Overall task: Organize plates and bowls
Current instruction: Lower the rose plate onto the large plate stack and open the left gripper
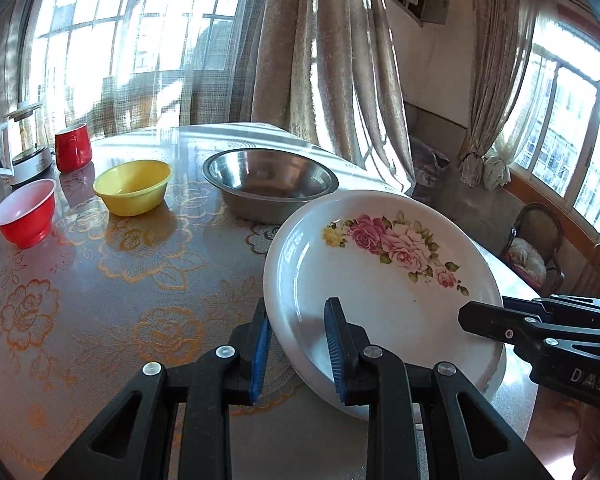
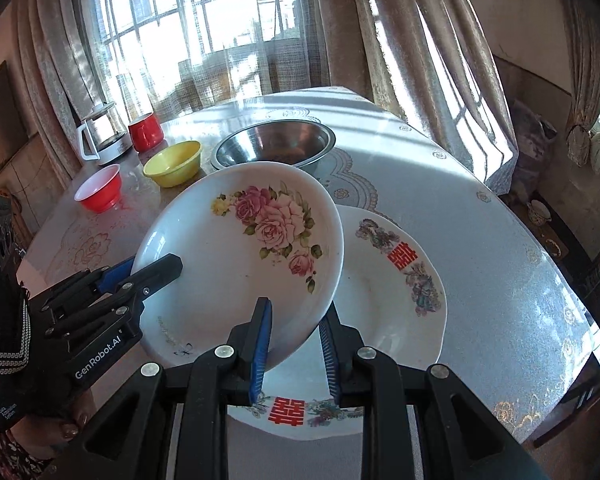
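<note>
A white plate with pink roses (image 1: 380, 292) hangs tilted above the table, held from two sides. My left gripper (image 1: 298, 348) is shut on its near rim, blue pads on either face. My right gripper (image 2: 294, 344) is shut on the opposite rim of the same rose plate (image 2: 236, 264). Each gripper shows in the other's view: the right gripper (image 1: 476, 316) at the plate's right edge, the left gripper (image 2: 152, 270) at its left edge. Under the rose plate lies a white plate with red characters (image 2: 392, 292), flat on the table.
Further back on the table (image 2: 480, 240) stand a steel bowl (image 1: 270, 184), a yellow bowl (image 1: 132, 186), a red bowl (image 1: 26, 214), a red mug (image 1: 73, 147) and a glass kettle (image 1: 20, 144). Curtains and windows are behind. The table's edge drops off at right.
</note>
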Motion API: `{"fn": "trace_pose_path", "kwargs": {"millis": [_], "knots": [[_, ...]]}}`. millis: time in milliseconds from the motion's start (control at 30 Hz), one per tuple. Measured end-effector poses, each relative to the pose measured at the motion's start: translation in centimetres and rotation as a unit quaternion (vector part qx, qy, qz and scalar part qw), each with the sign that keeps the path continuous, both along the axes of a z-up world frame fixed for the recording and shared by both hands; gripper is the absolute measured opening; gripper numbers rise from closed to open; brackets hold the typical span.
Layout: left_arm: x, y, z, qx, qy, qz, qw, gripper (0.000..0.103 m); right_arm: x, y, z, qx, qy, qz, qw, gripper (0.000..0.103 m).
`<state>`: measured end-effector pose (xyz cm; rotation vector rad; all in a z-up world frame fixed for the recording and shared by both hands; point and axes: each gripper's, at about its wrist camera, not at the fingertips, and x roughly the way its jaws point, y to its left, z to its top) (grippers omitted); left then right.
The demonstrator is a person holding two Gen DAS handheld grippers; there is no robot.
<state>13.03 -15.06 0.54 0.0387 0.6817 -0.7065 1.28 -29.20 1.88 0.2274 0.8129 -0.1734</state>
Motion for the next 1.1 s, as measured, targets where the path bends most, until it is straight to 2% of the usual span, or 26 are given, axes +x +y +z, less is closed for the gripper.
{"fn": "trace_pose_path", "kwargs": {"millis": [133, 267, 433, 633, 767, 900, 1000, 1100], "knots": [[-0.8, -1.8, -0.9, 0.024, 0.017, -0.004, 0.9995, 0.027, -0.9, -2.0, -1.1, 0.027, 0.011, -0.013, 0.999, 0.024], [-2.0, -3.0, -1.0, 0.068, -0.011, 0.006, 0.9976, 0.029, -1.1, -3.1, -2.4, 0.066, 0.023, -0.016, 0.997, 0.024], [-2.0, -3.5, -1.0, 0.084, -0.009, 0.018, 0.9963, 0.030, -1.0, -4.0, -3.1, 0.100, 0.030, -0.017, 0.994, 0.025], [-3.0, -5.6, -1.4, 0.148, -0.053, 0.027, 0.9872, 0.035, -0.9, -5.4, -4.1, 0.152, 0.041, -0.025, 0.987, 0.025], [-3.4, -6.5, -1.6, 0.160, -0.060, 0.010, 0.9853, 0.037, -1.2, -6.2, -3.9, 0.150, 0.037, -0.040, 0.987, 0.026], [-3.9, -7.0, -1.9, 0.151, -0.051, -0.007, 0.9872, 0.037, -1.3, -7.1, -3.5, 0.143, 0.032, -0.052, 0.988, 0.027], [-4.7, -7.3, -1.9, 0.160, -0.069, -0.008, 0.9846, 0.037, -1.3, -7.3, -3.4, 0.139, 0.031, -0.048, 0.989, 0.027], [-5.1, -6.6, -1.6, 0.143, -0.059, -0.005, 0.9880, 0.037, -1.2, -7.1, -3.4, 0.131, 0.030, -0.045, 0.990, 0.027]]}}
